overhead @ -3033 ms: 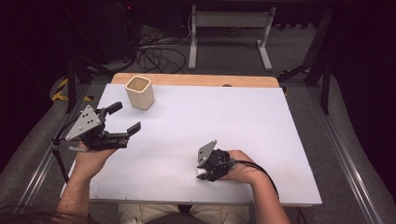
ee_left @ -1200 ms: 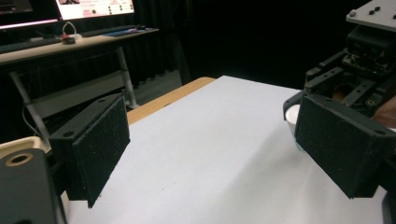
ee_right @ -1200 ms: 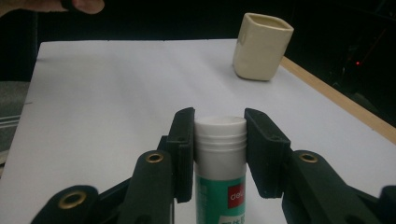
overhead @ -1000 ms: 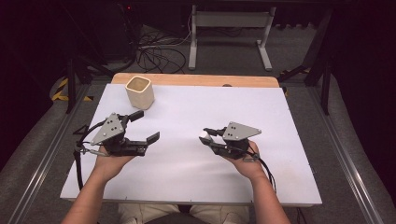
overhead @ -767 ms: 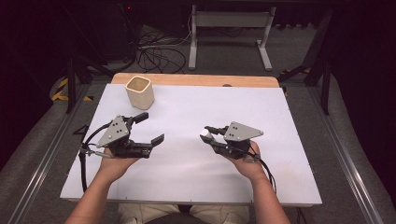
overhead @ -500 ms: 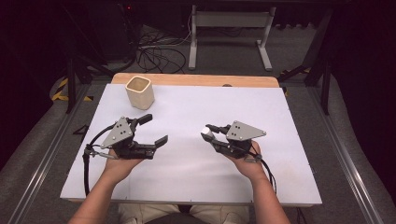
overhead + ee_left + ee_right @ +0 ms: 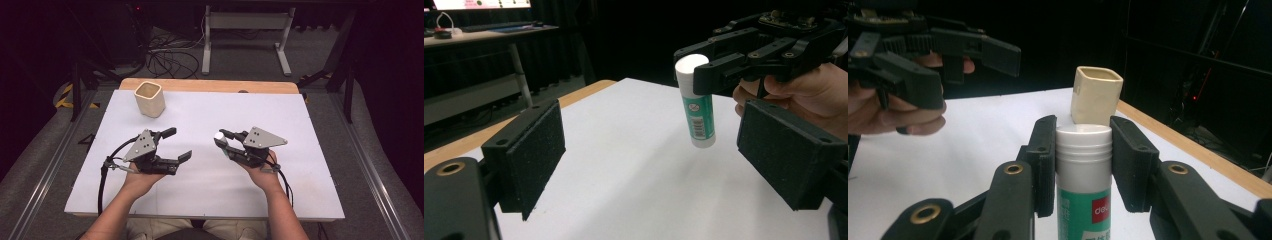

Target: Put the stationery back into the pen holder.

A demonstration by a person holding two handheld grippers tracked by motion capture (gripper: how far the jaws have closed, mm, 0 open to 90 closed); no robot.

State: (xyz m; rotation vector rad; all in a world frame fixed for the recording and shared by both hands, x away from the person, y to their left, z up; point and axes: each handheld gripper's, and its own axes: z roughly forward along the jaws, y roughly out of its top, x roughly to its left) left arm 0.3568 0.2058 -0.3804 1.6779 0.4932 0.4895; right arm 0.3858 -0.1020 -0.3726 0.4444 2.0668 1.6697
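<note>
Dark room, black surroundings. White table (image 7: 310, 165) with wood edge (image 7: 210, 85) at far side. Grey floor (image 7: 380, 150), cables (image 7: 170, 55), metal stand (image 7: 245, 22) beyond the table. Desk (image 7: 479, 35) at the back.

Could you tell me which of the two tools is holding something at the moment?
The right tool: its jaws clamp a glue stick just below the white cap, while the left tool stands open with nothing between its pads.

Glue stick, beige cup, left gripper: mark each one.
glue stick (image 7: 1084, 165), right gripper view, white cap
beige cup (image 7: 149, 99), high view, front wall
left gripper (image 7: 178, 144), high view, midway between its open fingers
</note>
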